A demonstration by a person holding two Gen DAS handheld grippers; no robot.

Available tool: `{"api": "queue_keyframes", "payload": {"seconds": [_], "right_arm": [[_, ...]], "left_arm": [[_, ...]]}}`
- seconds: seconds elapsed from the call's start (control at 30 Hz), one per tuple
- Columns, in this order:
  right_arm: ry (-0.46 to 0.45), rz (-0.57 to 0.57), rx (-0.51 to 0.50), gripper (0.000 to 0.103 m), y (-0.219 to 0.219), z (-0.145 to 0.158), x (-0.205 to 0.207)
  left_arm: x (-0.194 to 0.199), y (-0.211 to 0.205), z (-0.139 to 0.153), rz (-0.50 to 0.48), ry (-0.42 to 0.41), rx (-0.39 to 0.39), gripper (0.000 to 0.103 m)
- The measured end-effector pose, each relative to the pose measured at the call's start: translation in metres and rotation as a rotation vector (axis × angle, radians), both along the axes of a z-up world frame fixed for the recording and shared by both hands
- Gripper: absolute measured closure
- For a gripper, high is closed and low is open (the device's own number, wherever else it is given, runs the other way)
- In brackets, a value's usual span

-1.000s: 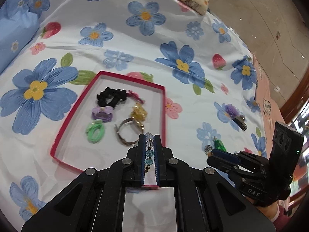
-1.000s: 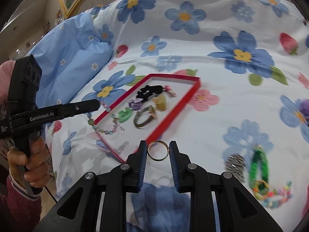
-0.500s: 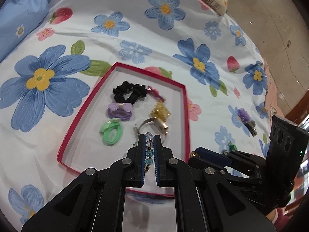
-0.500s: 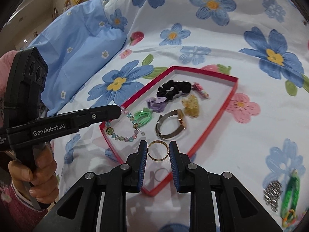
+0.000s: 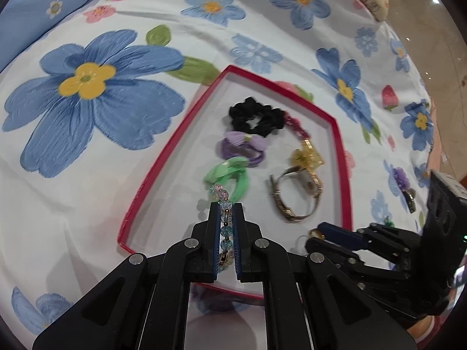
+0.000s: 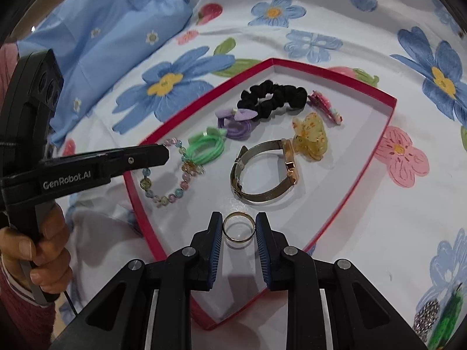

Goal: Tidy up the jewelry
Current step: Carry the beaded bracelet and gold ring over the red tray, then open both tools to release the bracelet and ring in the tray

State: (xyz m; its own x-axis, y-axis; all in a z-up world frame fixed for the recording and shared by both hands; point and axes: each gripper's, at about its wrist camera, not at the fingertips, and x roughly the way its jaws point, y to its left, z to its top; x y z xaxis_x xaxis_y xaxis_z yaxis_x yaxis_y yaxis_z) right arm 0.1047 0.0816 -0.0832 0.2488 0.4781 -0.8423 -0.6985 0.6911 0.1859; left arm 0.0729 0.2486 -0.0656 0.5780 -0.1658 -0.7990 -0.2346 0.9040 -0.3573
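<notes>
While both loads are now arriving over the tray (image 6: 376, 157) | left hand-held gripper (image 5: 226, 218) is pinching bracelet (image 6: 172, 172) | right hand-held gripper (image 6: 238, 227) is clamping ring (image 6: 238, 227) | release is nearing

A bed (image 6: 335, 11) covered in a white sheet printed with blue flowers carries a red-rimmed tray (image 6: 376, 157). A blue pillow (image 6: 111, 35) lies at its far left. Near the right edge lie a silver beaded piece (image 6: 424, 318) and a green hair tie (image 6: 446, 318).
</notes>
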Motion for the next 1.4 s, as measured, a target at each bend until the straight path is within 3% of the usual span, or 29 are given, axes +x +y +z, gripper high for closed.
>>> {"api": "queue_keyframes", "payload": {"seconds": [0.37,0.93,1.07,1.27,1.4], "right_arm": [[-0.018,0.096,-0.129,0.079,0.024,-0.008,0.0],[-0.006,0.098,-0.12,0.078,0.024,-0.009,0.003],[0.011,0.082,-0.092,0.076,0.021,-0.008,0.003],[0.013,0.027,-0.006,0.063,0.0,0.009,-0.003],[-0.003,-0.025,0.059,0.063,-0.027,0.026,-0.011]], "left_arm": [[0.005,0.006,-0.016,0.014,0.06,0.021,0.097],[0.003,0.008,-0.017,0.025,0.071,0.016,0.096],[0.001,0.008,-0.013,0.028,0.065,0.011,0.084],[-0.008,0.006,0.003,0.048,0.03,0.003,0.066],[-0.019,0.001,0.014,0.061,0.002,-0.01,0.063]]}}
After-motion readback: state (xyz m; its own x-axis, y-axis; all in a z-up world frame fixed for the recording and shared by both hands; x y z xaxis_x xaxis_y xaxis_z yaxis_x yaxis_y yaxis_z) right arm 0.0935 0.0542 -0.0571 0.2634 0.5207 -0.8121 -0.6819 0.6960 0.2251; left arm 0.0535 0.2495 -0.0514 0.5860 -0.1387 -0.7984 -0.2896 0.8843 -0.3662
